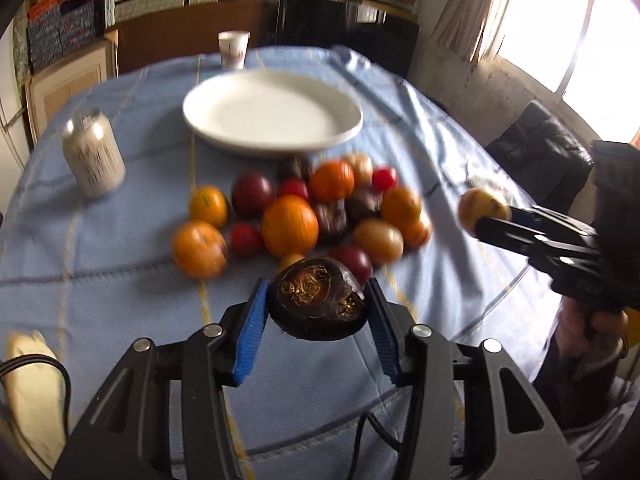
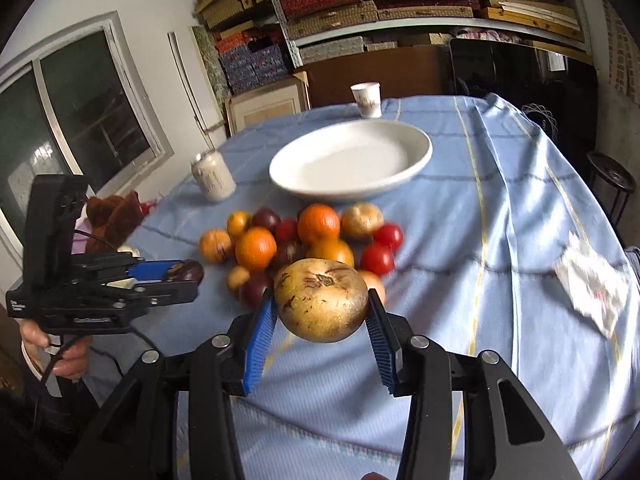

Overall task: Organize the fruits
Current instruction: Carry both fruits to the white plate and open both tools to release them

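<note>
Left wrist view first: the left gripper (image 1: 318, 308) has its blue pads clamped on a dark wrinkly fruit (image 1: 318, 304), scarred end facing the camera, and it's up off the blue tablecloth (image 1: 120, 280). Makes sense to carry it high so it clears the fruit pile (image 1: 304, 216), which sits just in front of the white plate (image 1: 272, 112). The plate has nothing on it, so I'd guess that's where things are headed. A silver can (image 1: 93, 152) stands off to the left of the pile and a paper cup (image 1: 233, 49) sits behind the plate. Over on the right you can see the right gripper (image 1: 478, 222) closed around a yellowish fruit (image 1: 482, 208), also in the air.

Right wrist view: same yellowish fruit, a round russet-speckled thing (image 2: 322, 300), pinched at its widest part between the pads, stem end up, which looks like a solid centered hold. The pile is right behind it, plate beyond that. The left gripper shows at the left edge with its dark fruit between the fingers. There's a crumpled wrapper (image 2: 592, 292) on the cloth to the right, well out of the way.

Both grabs look secure; the plate is near.
</note>
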The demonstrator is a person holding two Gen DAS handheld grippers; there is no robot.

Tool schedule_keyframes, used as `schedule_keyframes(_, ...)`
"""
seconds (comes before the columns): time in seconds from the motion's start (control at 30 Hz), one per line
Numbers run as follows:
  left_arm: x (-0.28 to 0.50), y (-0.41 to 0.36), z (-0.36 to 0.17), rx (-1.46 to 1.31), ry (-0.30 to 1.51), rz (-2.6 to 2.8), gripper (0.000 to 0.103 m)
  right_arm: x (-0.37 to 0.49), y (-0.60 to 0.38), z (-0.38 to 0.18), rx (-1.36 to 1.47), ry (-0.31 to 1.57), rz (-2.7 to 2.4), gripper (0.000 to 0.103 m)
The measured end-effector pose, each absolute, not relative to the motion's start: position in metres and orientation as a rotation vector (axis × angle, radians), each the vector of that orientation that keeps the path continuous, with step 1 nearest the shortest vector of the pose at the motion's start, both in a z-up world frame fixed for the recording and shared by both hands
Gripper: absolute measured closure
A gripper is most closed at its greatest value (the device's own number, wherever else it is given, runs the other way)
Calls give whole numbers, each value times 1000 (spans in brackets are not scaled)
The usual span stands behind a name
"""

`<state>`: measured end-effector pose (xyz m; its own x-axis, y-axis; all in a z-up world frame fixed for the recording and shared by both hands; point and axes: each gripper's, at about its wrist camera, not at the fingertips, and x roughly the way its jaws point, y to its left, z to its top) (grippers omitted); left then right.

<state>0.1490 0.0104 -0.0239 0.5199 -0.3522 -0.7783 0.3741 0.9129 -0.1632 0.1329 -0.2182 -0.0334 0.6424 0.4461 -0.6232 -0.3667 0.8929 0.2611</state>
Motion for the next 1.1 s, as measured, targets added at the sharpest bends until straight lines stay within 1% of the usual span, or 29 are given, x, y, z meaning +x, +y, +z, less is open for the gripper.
schedule_keyframes(0.1, 175, 14, 1, 47, 882, -427, 55, 166, -214, -23, 102, 721, 451, 57)
schedule_keyframes(0.17, 208, 16, 13, 23, 889, -441, 55, 187, -211, -22, 83, 717, 431, 57)
schedule_keyframes(0.3, 277, 13, 18, -29, 923, -448, 55, 240, -200, -27, 38, 724, 412, 57)
schedule_keyframes(0.4, 324, -1, 5, 13, 941, -394, 55, 273, -191, -34, 15, 729, 407, 57)
schedule_keyframes(0.5, 362, -9, -13, -9, 990, -394, 55, 304, -180, -46, -6, 766, 405, 57)
schedule_keyframes(0.63, 388, -11, -39, -27, 1037, -372, 55, 328, -170, -63, -26, 816, 405, 57)
schedule_keyframes(0.73, 393, -8, -50, -42, 1058, -362, 55, 335, -167, -68, -23, 824, 414, 56)
schedule_keyframes(0.77, 395, -8, -51, -42, 1056, -360, 54, 335, -167, -69, -24, 825, 417, 56)
schedule_keyframes(0.8, 394, -6, -49, -44, 1044, -352, 39, 336, -167, -69, -23, 823, 423, 50)
schedule_keyframes(0.83, 392, -5, -46, -47, 1032, -342, 19, 334, -167, -68, -20, 811, 428, 45)
schedule_keyframes(0.87, 390, -3, -41, -58, 1011, -333, 13, 331, -168, -64, -19, 796, 425, 41)
schedule_keyframes(0.9, 384, 0, -34, -76, 977, -332, 11, 325, -169, -58, -18, 776, 423, 42)
schedule_keyframes(1.0, 359, 4, -15, -76, 917, -354, 10, 301, -178, -38, 2, 709, 444, 41)
schedule_keyframes(1.03, 349, 7, -10, -71, 897, -346, 8, 291, -180, -32, 4, 683, 449, 41)
schedule_keyframes(1.1, 323, 11, -2, -64, 851, -345, 7, 268, -183, -23, 2, 634, 463, 33)
